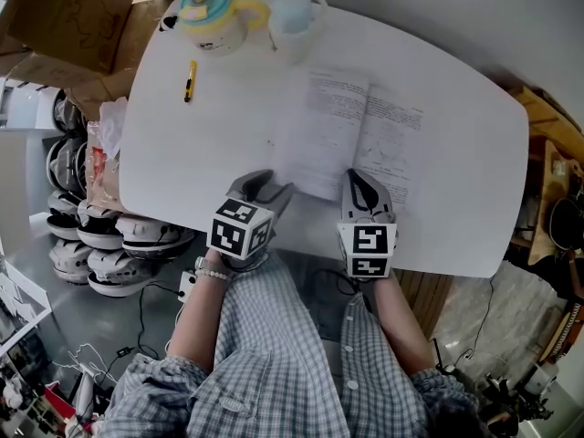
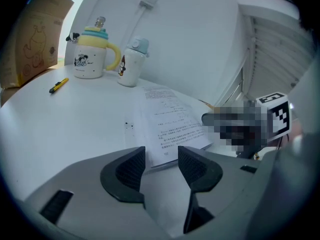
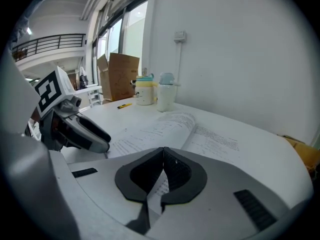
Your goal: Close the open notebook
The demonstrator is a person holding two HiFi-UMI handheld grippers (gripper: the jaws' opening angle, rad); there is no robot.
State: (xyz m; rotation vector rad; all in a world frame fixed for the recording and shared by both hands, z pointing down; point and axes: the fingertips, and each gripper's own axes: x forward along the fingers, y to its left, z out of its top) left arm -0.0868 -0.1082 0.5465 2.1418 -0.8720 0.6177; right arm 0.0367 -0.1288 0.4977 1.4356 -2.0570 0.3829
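The notebook (image 1: 351,130) looks light and floppy: thin sheets that will likely bend and fan rather than swing over as one stiff board, and it may slide on the smooth white table (image 1: 210,153). The best hold is probably the outer near corner of the left half, which lies just beyond the left gripper (image 2: 161,156), whose jaws stand apart. The right gripper (image 3: 163,153) has its jaws together over the right page's near edge. The notebook lies open near the table's middle, its white printed pages arching up at the spine.
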